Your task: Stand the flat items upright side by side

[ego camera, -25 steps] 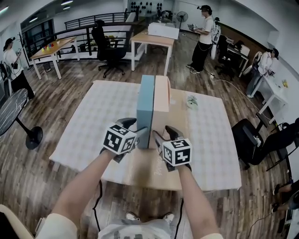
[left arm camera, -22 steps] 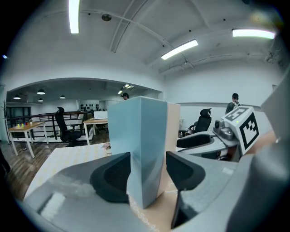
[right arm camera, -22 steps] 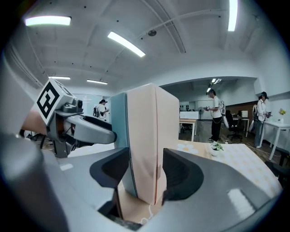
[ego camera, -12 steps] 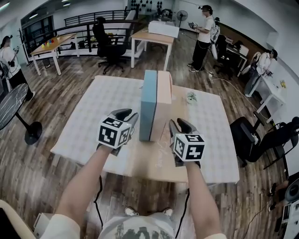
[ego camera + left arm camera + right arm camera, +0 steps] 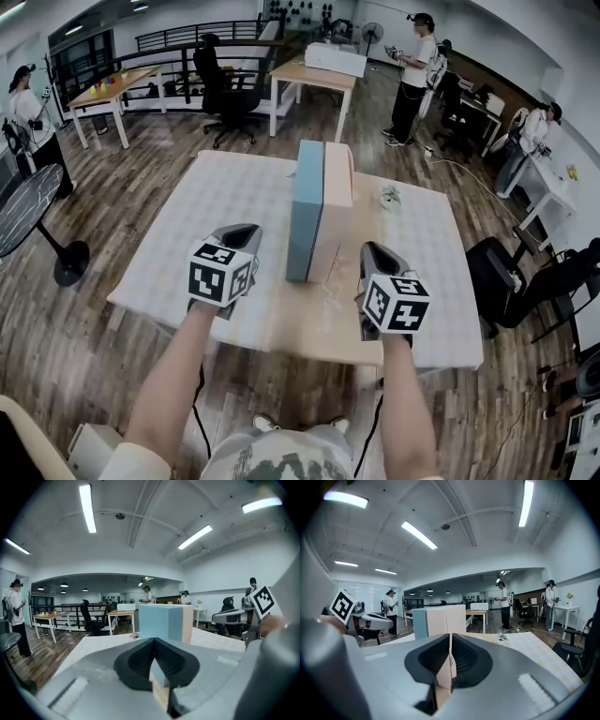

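Drawing back and apart, the left gripper (image 5: pixel 242 232) and right gripper (image 5: pixel 374 251) are clenching empty, jaws just closing on nothing. The upright pale-blue foam slab (image 5: pixel 305 211) and peach foam slab (image 5: pixel 336 208) are standing touching on the chequered-cloth table (image 5: pixel 187 234), ahead and between both, long axes pointing away.

Head view: high above the tabletop (image 5: pixel 169 234), facing forward and steeply down, both grippers close in the lower frame, open room behind. Left gripper view: rides the left gripper (image 5: pixel 242 231), low over the tabletop, near level, looking along its jaws at the blue slab (image 5: pixel 159 620) close ahead. Right gripper view: same setup on the right gripper (image 5: pixel 375 251), pink slab (image 5: pixel 446 619) ahead. All three views share both slabs. Each gripper view catches the other's marker cube (image 5: pixel 263 600) at its edge.
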Demonstrator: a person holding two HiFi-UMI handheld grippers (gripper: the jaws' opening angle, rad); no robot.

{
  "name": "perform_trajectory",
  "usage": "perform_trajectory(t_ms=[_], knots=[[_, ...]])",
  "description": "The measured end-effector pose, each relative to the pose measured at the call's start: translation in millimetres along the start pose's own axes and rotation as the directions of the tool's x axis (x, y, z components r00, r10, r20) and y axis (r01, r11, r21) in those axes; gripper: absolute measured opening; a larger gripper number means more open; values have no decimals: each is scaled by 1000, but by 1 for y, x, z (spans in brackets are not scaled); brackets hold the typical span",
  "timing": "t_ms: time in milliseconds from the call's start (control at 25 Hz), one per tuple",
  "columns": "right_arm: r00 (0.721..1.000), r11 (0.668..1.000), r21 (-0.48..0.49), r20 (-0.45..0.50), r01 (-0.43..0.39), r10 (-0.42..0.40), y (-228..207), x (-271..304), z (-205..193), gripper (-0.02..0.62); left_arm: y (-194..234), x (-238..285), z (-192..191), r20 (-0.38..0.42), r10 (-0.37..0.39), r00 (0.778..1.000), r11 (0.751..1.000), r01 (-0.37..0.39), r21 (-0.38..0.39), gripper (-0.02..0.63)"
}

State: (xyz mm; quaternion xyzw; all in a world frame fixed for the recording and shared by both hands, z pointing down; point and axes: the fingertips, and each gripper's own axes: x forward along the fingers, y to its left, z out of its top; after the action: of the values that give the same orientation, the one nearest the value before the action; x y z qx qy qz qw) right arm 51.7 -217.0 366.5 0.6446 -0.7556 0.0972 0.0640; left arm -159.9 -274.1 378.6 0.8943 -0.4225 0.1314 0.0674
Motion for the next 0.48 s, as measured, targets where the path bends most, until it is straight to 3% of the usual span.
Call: perform_trajectory(t_ms=[480], knots=[[1000,1000,-13,22,-6,7,5,-2,9,14,-8,1,2,-4,-20,1000,1000,20,6,6]])
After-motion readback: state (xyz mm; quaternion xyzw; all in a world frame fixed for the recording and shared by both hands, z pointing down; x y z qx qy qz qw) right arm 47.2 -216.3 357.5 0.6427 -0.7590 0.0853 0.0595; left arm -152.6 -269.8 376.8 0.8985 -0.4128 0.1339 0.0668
